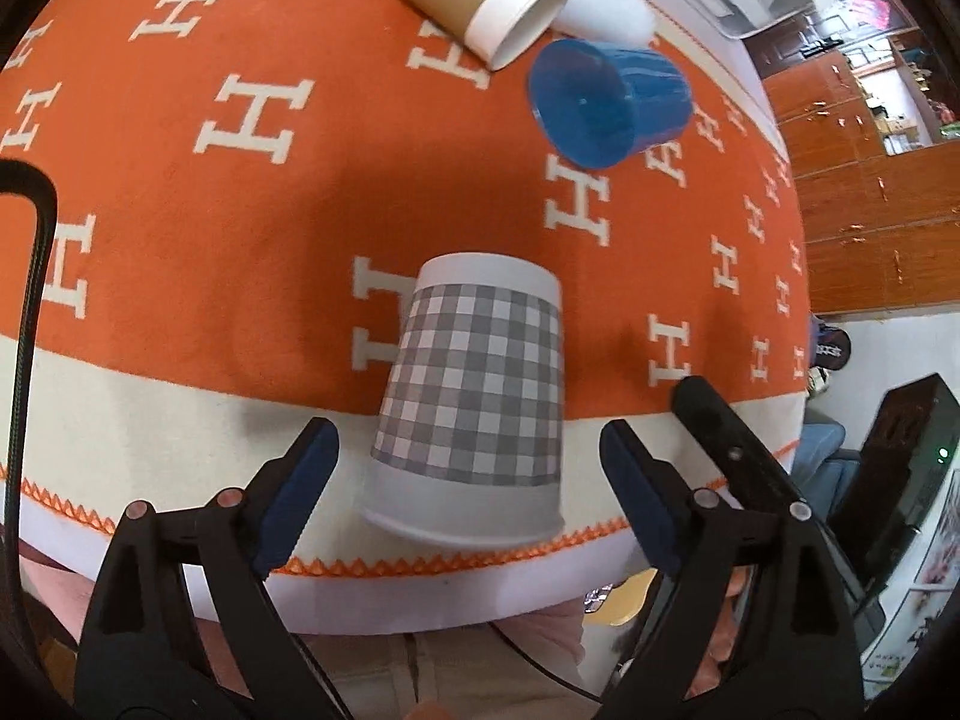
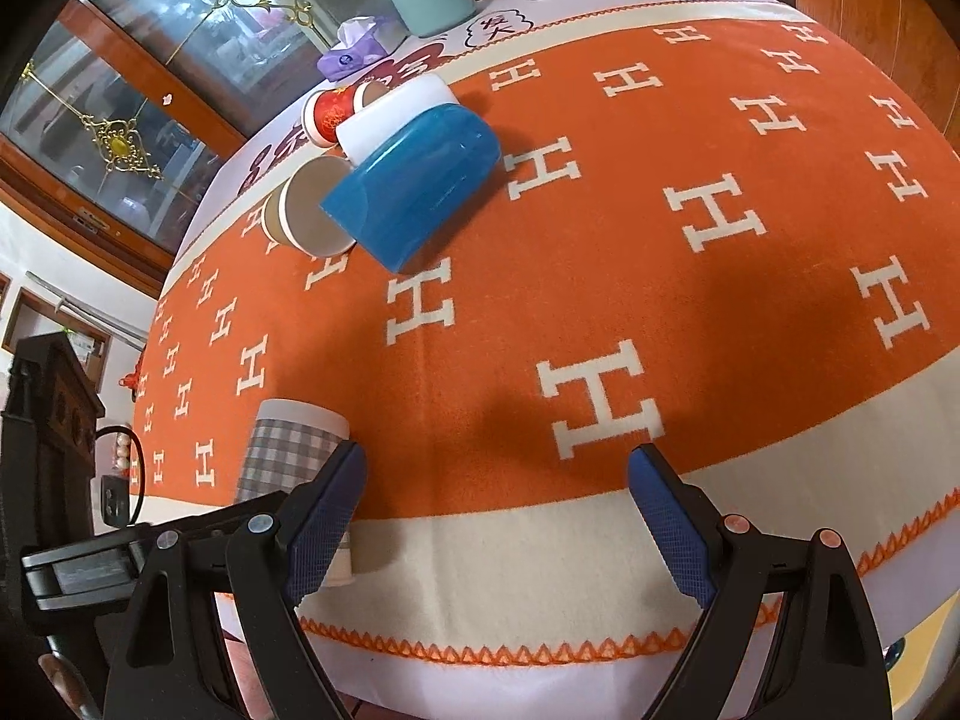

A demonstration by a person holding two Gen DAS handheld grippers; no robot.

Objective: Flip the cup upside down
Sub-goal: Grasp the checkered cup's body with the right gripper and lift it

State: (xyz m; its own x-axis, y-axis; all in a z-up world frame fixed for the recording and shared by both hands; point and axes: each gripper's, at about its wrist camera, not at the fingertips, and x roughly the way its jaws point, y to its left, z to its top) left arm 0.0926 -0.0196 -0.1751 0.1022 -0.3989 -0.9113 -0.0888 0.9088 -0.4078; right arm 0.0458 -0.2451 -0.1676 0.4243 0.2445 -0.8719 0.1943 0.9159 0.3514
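We see checked cup [image 1: 471, 396] rim-down, seemingly flipped, near cloth [image 1: 180, 408] edge, centred between spread left gripper [image 1: 468, 480] pads; right gripper [image 2: 495, 516] spread, empty, beside cup

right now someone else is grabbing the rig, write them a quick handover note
Left tongs: open, holding nothing, fingers on either side of the checked cup without touching it.
Right tongs: open, holding nothing, over bare blanket.
Checked cup: near the table's front edge, rim down, base up.
Blue cup, brown cup, white cup: lying on their sides at the far end.
Done: checked cup appears flipped.
Left: possibly the far cups.
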